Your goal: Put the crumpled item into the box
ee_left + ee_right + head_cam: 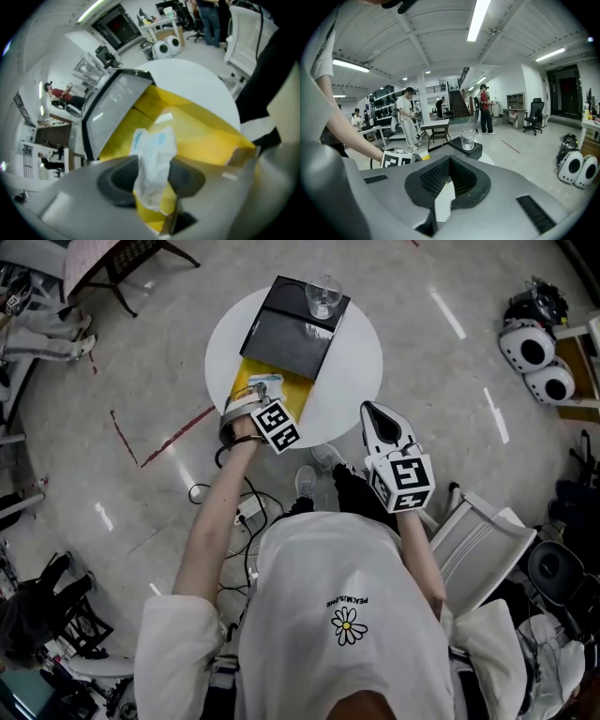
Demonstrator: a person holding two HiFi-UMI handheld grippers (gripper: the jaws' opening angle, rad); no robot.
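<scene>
A yellow box (246, 379) lies open on a round white table (361, 367), its black lid (291, 329) folded back. My left gripper (263, 392) points steeply down into the box (201, 131). A crumpled white item (152, 164) with blue marks stands between its jaws, which are apart and look slack on it. In the head view the item (265, 382) shows as a pale scrap at the jaw tips. My right gripper (373, 411) hovers at the table's near right edge, shut (450, 161) with nothing in it.
A clear glass (322, 296) stands on the lid's far end, also visible in the right gripper view as the glass (467, 138). A white chair (478, 540) is at my right, cables (239, 507) lie on the floor by the table, and several people stand far off.
</scene>
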